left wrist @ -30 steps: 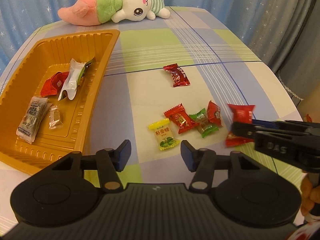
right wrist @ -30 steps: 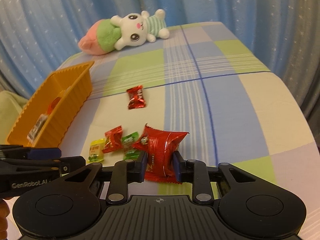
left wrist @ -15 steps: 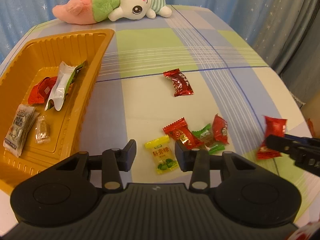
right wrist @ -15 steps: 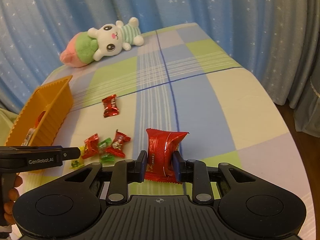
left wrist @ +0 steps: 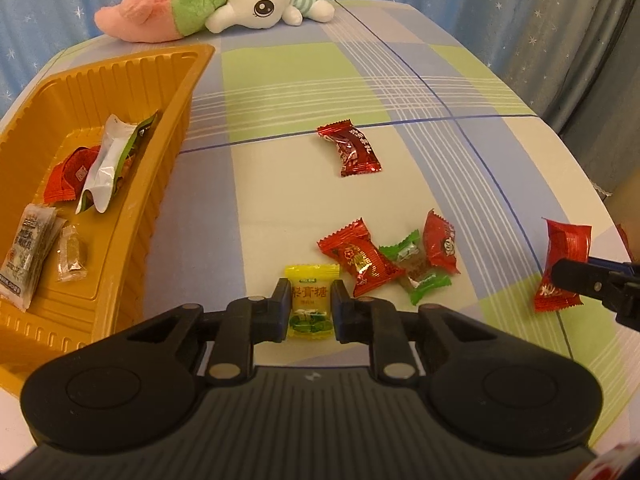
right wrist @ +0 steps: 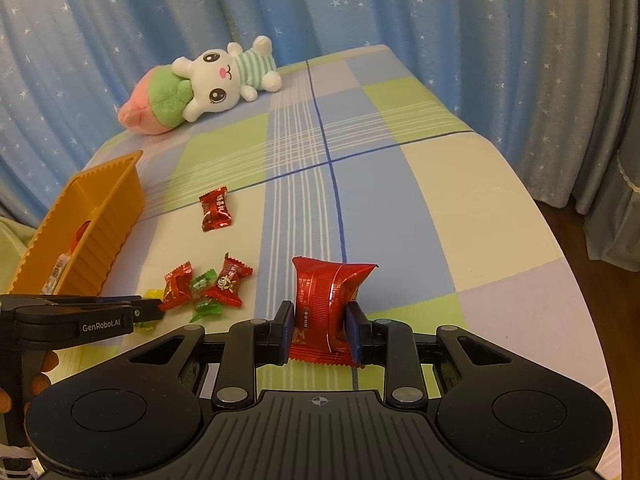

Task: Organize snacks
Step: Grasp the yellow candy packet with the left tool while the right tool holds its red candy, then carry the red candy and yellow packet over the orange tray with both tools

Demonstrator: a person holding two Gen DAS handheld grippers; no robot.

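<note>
My left gripper (left wrist: 310,308) is shut on a yellow candy (left wrist: 311,300) that lies on the table. Just right of it sit a red candy (left wrist: 356,258), a green candy (left wrist: 416,270) and another red candy (left wrist: 440,246). A dark red candy (left wrist: 349,153) lies farther off. My right gripper (right wrist: 320,330) is shut on a red snack packet (right wrist: 326,304), which also shows in the left wrist view (left wrist: 564,264). The orange tray (left wrist: 172,148) at the left holds several packets.
A plush rabbit with a peach (left wrist: 224,4) lies at the table's far edge. Blue star curtains (right wrist: 360,4) hang behind. The table's right edge (right wrist: 568,264) drops to the floor. The checked tablecloth (left wrist: 300,76) covers the top.
My left gripper moved forward and closed on the yellow candy. My right gripper drew back to the right with the red packet still held.
</note>
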